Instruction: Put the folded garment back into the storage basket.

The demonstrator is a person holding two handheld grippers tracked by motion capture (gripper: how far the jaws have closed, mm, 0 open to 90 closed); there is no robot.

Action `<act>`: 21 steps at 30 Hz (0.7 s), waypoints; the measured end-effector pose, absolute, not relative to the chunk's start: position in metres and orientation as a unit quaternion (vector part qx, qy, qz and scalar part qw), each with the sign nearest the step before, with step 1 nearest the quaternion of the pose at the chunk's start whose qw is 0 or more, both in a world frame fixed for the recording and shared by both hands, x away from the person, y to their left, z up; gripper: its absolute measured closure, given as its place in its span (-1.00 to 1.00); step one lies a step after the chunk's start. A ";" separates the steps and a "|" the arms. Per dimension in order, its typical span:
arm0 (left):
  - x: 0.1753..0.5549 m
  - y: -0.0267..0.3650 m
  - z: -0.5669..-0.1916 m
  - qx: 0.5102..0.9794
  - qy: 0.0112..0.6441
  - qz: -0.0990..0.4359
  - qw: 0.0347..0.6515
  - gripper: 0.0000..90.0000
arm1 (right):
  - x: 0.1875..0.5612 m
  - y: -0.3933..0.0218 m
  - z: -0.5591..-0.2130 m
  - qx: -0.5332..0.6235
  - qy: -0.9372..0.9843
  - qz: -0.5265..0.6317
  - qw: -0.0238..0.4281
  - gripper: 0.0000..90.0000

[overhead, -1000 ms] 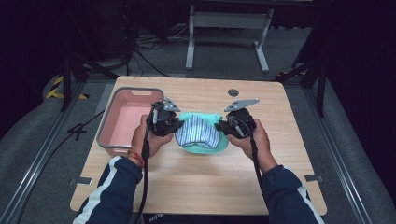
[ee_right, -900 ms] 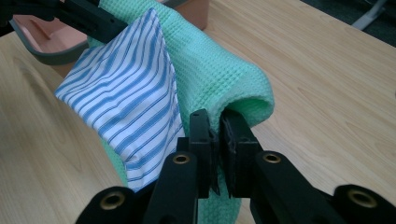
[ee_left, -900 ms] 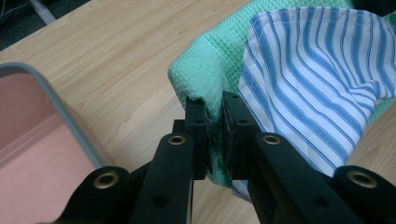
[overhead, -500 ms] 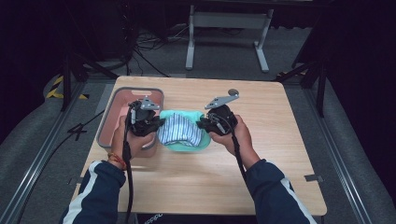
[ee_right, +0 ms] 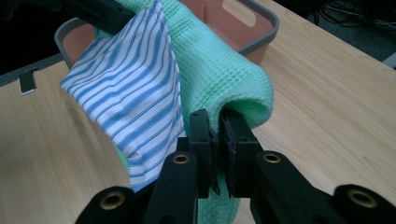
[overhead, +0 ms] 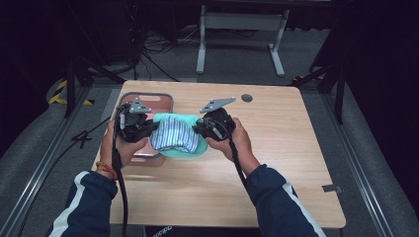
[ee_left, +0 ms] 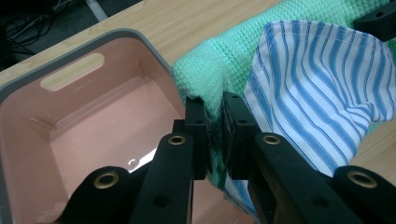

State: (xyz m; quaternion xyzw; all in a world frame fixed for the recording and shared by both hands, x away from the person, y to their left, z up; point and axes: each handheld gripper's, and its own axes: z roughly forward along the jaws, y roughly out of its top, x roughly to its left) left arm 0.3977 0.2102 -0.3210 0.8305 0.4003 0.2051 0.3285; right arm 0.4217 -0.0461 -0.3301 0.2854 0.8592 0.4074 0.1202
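A stack of two cloths — a green waffle-weave cloth (overhead: 179, 148) with a blue-striped cloth (overhead: 174, 134) lying on it — is held up between the two grippers, just beside and partly over the right-hand edge of the pink bin (overhead: 148, 101), above the wooden table (overhead: 286, 163). The left gripper (ee_left: 214, 128) is closed on the left edge of the green cloth, fabric pinched flat between its pads; in the left gripper view the bin's open inside lies just below and beside the jaws. The right gripper (ee_right: 217, 140) is likewise closed on the opposite folded edge of the green cloth, with the striped cloth draped beside the grip. Both cloths are judged light, soft and limp: the middle sags between the two holds, and the striped cloth, which is not clearly pinched by either gripper, is likely to slide off if the stack is tilted. Hold is best taken at opposite edges, through both layers where possible — the stack being kept level and lightly taut while it is carried over the bin.
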 end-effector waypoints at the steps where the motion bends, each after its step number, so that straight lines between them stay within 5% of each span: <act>1: 0.398 0.212 -0.320 0.830 0.402 0.206 0.328 0.83 | 0.422 -0.044 -0.329 0.284 0.859 0.408 0.120 0.86; 21: 0.398 0.263 -0.306 0.812 0.435 0.238 0.309 0.83 | 0.432 0.020 -0.324 0.264 0.862 0.422 0.097 0.86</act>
